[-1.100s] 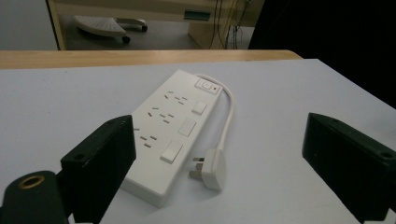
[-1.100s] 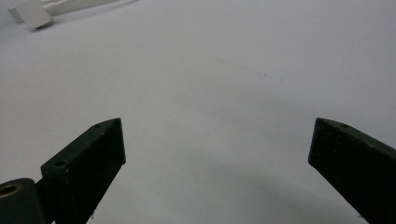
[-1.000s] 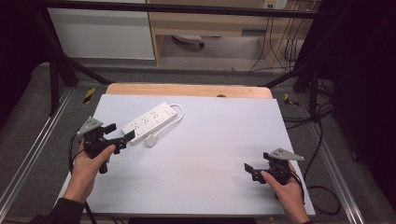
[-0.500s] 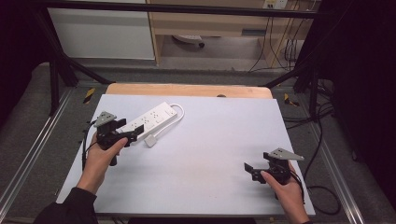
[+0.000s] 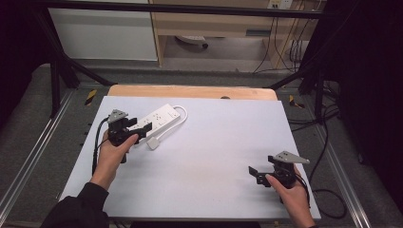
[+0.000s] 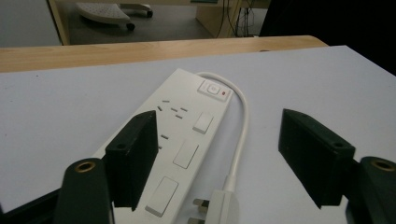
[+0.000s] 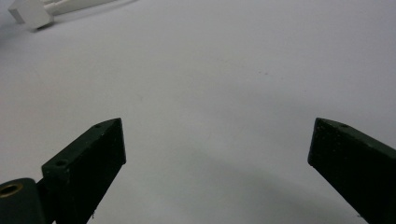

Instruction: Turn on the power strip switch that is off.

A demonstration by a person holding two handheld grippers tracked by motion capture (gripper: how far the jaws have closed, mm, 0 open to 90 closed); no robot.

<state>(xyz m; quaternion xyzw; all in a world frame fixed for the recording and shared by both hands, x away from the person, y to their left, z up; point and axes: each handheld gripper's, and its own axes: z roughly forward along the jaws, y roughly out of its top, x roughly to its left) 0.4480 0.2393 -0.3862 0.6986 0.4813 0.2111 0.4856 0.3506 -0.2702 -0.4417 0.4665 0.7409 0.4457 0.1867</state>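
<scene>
Over the power strip (image 6: 182, 140), left gripper (image 6: 219, 154) spread wide, nothing grasped yet; right gripper (image 5: 266, 173) idle, also wide.

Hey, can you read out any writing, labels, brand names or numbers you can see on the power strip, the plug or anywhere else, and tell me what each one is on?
None can be read.
Power strip: no printed words or brand visible; its switch bears a faint mark too small to read, beside a red indicator, not text.
Plug: no legible marking.
White table cover: no text visible.
</scene>
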